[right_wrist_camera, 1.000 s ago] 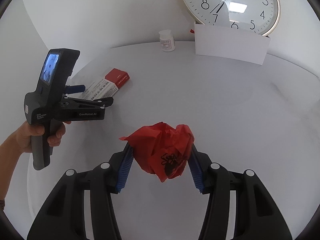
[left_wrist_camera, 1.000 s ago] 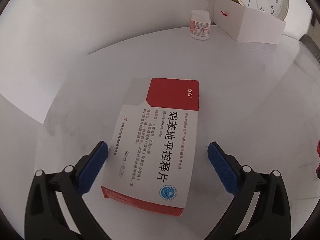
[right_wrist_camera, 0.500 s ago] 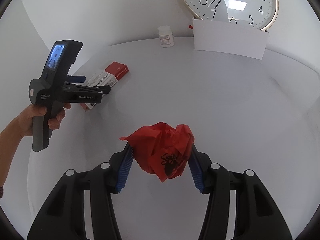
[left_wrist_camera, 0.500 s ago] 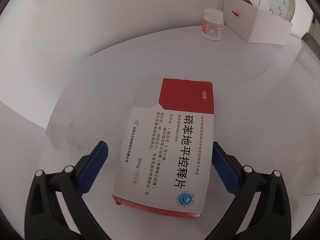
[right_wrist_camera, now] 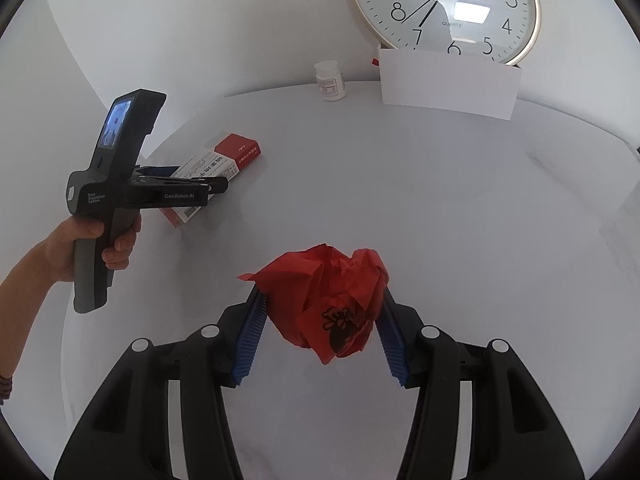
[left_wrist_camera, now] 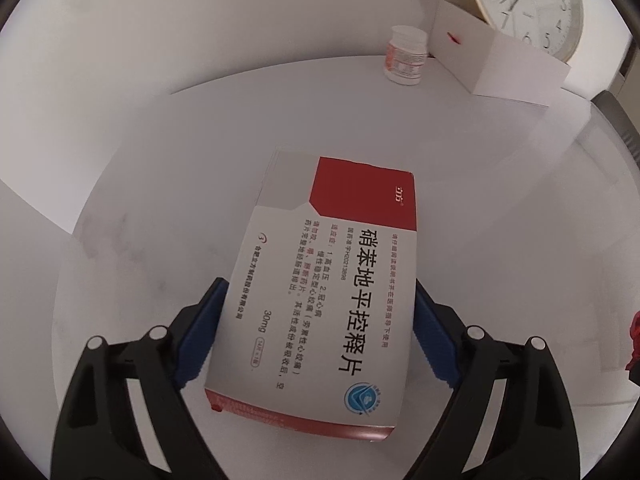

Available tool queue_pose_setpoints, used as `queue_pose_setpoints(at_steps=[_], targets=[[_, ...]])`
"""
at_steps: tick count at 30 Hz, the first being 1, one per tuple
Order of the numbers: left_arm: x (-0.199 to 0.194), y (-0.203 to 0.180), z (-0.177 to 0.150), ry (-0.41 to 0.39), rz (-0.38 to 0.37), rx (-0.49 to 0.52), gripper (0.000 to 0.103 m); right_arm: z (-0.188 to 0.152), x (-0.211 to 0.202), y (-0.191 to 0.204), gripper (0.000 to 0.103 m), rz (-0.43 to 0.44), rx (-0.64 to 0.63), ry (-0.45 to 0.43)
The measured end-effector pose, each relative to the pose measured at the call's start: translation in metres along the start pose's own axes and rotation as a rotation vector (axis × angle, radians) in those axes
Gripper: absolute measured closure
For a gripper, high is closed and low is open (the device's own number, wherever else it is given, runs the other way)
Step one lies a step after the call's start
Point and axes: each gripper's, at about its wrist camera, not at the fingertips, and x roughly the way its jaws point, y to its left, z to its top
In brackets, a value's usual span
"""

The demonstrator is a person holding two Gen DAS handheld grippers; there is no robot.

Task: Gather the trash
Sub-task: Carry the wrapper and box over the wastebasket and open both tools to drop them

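A red and white medicine box (left_wrist_camera: 332, 288) lies between the blue pads of my left gripper (left_wrist_camera: 316, 336), which is shut on its two long sides. In the right wrist view the box (right_wrist_camera: 216, 172) tilts up from the white table (right_wrist_camera: 440, 200), held by the left gripper (right_wrist_camera: 188, 182). My right gripper (right_wrist_camera: 322, 320) is shut on a crumpled red paper ball (right_wrist_camera: 332, 300) with a black print, held above the table.
A small white pill bottle (right_wrist_camera: 330, 81) stands at the back beside an open white box (right_wrist_camera: 448, 80). A large round wall clock (right_wrist_camera: 444, 8) leans behind that box. The table edge curves along the left.
My left gripper has moved forward over the medicine box and closed on it, lifting its near end. The right gripper holds the red paper ball as before.
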Motion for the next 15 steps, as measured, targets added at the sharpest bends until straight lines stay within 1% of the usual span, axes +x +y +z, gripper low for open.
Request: queue_pose_setpoints(at_steps=[4, 7, 10, 13, 14, 15], targets=[[-0.049, -0.032, -0.024, -0.055, -0.021, 0.011, 0.019, -0.022, -0.034, -0.004, 0.050, -0.013, 0.032, -0.019], [-0.096, -0.067, -0.051, -0.078, -0.045, 0.017, 0.019, -0.053, -0.072, -0.006, 0.050, -0.030, 0.065, -0.039], [-0.146, -0.118, -0.086, -0.103, -0.067, 0.045, 0.019, -0.093, -0.119, -0.002, 0.050, -0.066, 0.087, -0.062], [-0.189, -0.156, -0.126, -0.109, -0.089, 0.070, 0.019, -0.143, -0.172, -0.002, 0.050, -0.113, 0.088, -0.083], [-0.201, -0.201, -0.136, -0.105, -0.104, 0.076, 0.019, -0.163, -0.193, -0.005, 0.050, -0.129, 0.088, -0.088], [-0.212, -0.222, -0.144, -0.101, -0.121, 0.084, 0.019, -0.181, -0.211, -0.007, 0.050, -0.139, 0.091, -0.091]])
